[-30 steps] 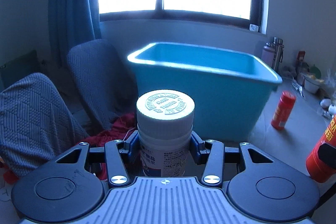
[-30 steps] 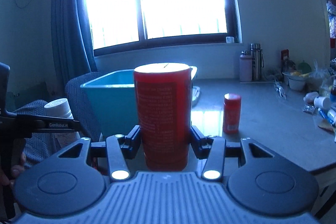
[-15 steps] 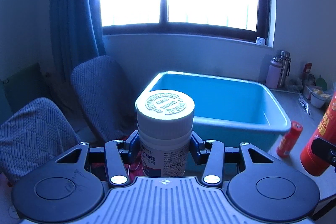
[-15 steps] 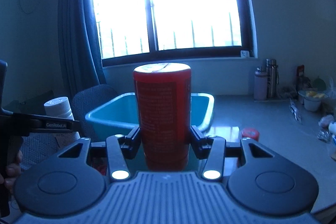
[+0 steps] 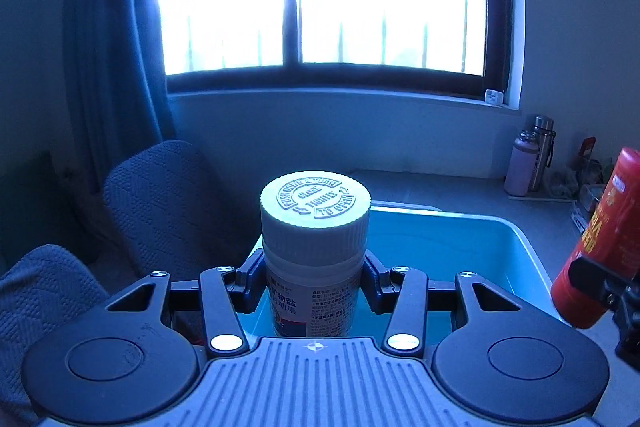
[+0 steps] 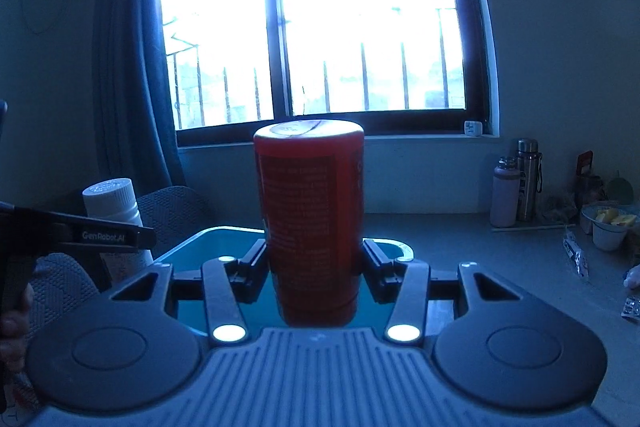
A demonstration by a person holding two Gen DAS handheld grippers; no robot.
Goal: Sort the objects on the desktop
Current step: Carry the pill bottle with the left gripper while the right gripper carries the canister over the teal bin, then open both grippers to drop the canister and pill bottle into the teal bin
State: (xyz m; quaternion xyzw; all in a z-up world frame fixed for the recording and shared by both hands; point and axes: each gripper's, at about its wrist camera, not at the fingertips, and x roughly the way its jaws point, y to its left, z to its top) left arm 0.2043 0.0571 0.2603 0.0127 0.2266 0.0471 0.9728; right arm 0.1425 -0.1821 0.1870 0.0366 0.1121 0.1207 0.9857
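My left gripper (image 5: 315,277) is shut on a white pill bottle (image 5: 315,247) with a ribbed cap, held upright above the near edge of a blue plastic bin (image 5: 460,247). My right gripper (image 6: 314,267) is shut on a tall red canister (image 6: 310,219), also upright, above the same bin (image 6: 216,247). In the left wrist view the red canister (image 5: 596,239) shows at the right edge. In the right wrist view the white bottle (image 6: 114,207) and the left gripper's finger (image 6: 100,237) show at the left.
The bin sits on a grey counter (image 6: 500,255) under a bright window. Two flasks (image 6: 518,191), a bowl of yellow food (image 6: 608,223), wrappers and a blister pack (image 6: 632,307) lie at the counter's right. Grey chairs (image 5: 168,195) stand left of the bin.
Both grippers have risen and moved forward with their loads; the bin now lies below them, and the small red bottle on the counter has dropped out of view.
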